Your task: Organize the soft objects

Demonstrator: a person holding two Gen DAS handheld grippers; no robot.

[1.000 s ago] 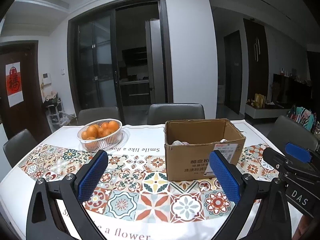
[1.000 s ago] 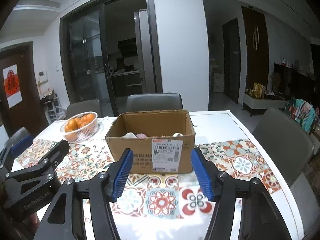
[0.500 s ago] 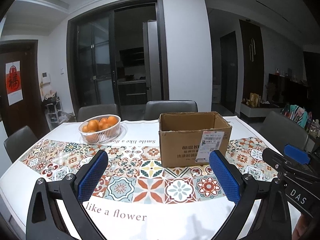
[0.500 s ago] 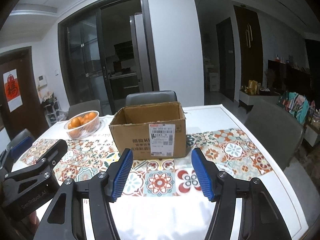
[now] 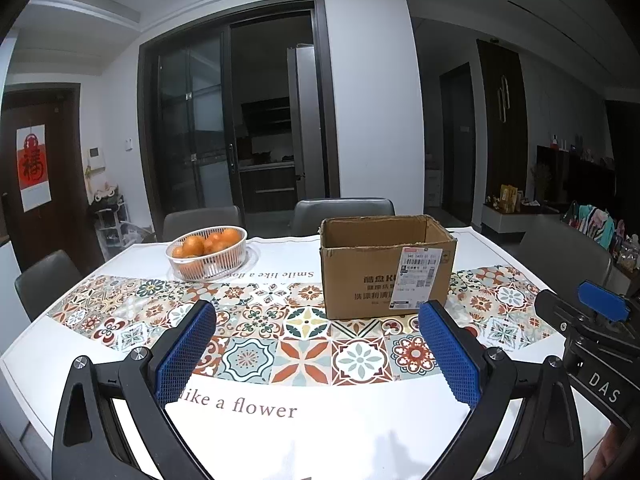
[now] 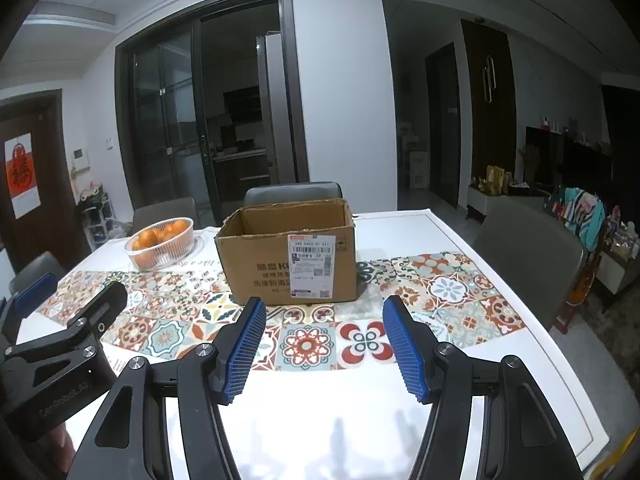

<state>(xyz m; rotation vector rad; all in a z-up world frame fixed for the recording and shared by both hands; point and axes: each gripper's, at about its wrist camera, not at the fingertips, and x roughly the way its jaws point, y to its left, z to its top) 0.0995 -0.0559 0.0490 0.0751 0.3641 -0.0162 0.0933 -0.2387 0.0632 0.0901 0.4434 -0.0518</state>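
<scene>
Left gripper (image 5: 318, 354) nearest the lens in its own view, blue pads spread wide, nothing between them; it hangs over the white near edge of the table (image 5: 360, 440). Right gripper (image 6: 324, 346) likewise spread wide and empty, above the white strip near the table's front edge. Each gripper shows at the margin of the other's view — the right one at the far right of the left view, the left one at the lower left of the right view.

Past the pads, a patterned tile runner (image 6: 440, 292) crosses the table from side to side. The box (image 6: 288, 256) stands upright on it, top open, white shipping label facing the cameras. Its inside is hidden from this low angle, so the soft objects cannot be seen.

Left of the box and apart from it — a white basket (image 5: 208, 256) of oranges (image 5: 208, 242). Grey chairs (image 6: 294, 194) stand behind the table; dark glass doors (image 5: 224, 128) beyond.
</scene>
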